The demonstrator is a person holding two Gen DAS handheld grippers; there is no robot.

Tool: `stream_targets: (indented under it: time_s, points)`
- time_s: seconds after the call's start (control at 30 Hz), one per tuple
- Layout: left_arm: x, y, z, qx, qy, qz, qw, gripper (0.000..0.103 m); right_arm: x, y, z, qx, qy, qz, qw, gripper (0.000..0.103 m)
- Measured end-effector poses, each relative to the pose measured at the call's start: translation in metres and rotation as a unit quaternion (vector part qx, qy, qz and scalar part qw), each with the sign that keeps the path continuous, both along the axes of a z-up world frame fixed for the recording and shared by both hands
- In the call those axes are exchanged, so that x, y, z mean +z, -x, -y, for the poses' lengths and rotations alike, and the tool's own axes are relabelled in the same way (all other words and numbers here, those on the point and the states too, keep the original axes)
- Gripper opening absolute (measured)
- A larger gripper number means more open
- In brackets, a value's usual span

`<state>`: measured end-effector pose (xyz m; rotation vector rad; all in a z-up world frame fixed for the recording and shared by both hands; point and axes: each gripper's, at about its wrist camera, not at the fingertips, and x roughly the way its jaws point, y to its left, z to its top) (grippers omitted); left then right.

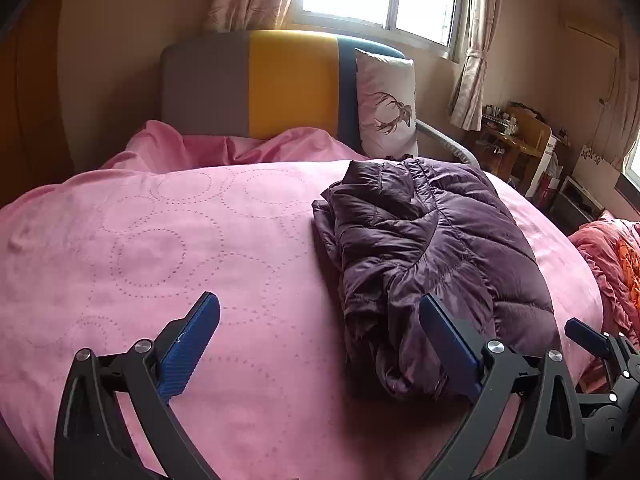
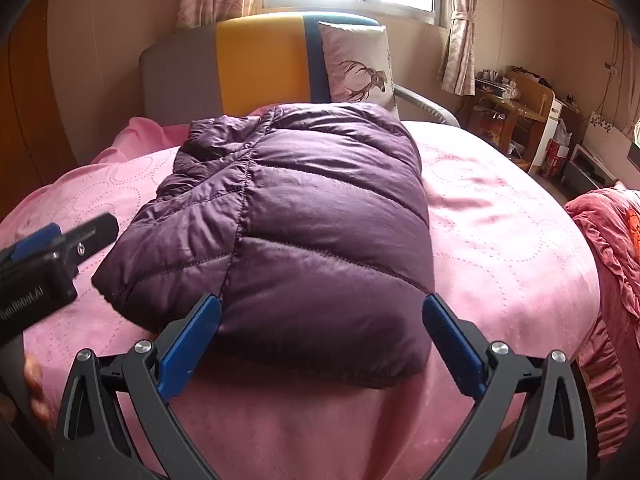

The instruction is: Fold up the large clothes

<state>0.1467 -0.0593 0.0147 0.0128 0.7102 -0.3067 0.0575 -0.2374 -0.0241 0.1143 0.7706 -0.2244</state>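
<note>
A purple puffer jacket lies folded into a thick bundle on the pink bedspread. My right gripper hangs over the bundle's near end, open, with its blue pads wide to either side and nothing gripped. In the left wrist view the jacket sits right of centre. My left gripper is open above bare bedspread, and its right finger overlaps the jacket's near left edge. The left gripper also shows at the left edge of the right wrist view, beside the jacket. One finger of the right gripper shows at lower right.
A grey, yellow and blue headboard stands at the far end with a deer-print pillow against it. A rumpled orange-red blanket lies off the bed's right side. A cluttered wooden desk and window curtains are beyond. A hand shows at lower left.
</note>
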Motion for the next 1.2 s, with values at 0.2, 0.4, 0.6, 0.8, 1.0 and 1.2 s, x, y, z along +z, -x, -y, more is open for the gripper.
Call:
stream_targets:
  time_s: [0.2, 0.4, 0.6, 0.8, 1.0, 1.2]
  points:
    - [-0.002, 0.018, -0.007, 0.008, 0.001, 0.001, 1.0, 0.099, 0.021, 0.021, -0.005, -0.033, 0.006, 0.034, 0.999, 0.101]
    - [-0.005, 0.034, -0.014, 0.01, 0.0, 0.0, 0.9999, 0.099, 0.033, 0.028, -0.002, -0.081, -0.001, 0.037, 0.996, 0.101]
    - [-0.006, 0.038, -0.019, 0.032, -0.018, 0.002, 0.9993, 0.099, 0.032, 0.033, -0.014, -0.088, 0.015, 0.024, 0.996, 0.101]
    - [-0.005, 0.042, -0.023, 0.049, -0.025, 0.008, 0.9985, 0.099, 0.03, 0.042, -0.017, -0.091, 0.021, 0.029, 0.995, 0.101]
    - [-0.004, 0.048, -0.018, 0.044, -0.026, 0.009, 0.9986, 0.099, 0.032, 0.045, -0.019, -0.094, 0.039, 0.038, 0.994, 0.101]
    - [-0.003, 0.05, -0.011, 0.036, -0.032, 0.011, 0.9988, 0.099, 0.031, 0.045, -0.018, -0.096, 0.036, 0.034, 0.994, 0.101]
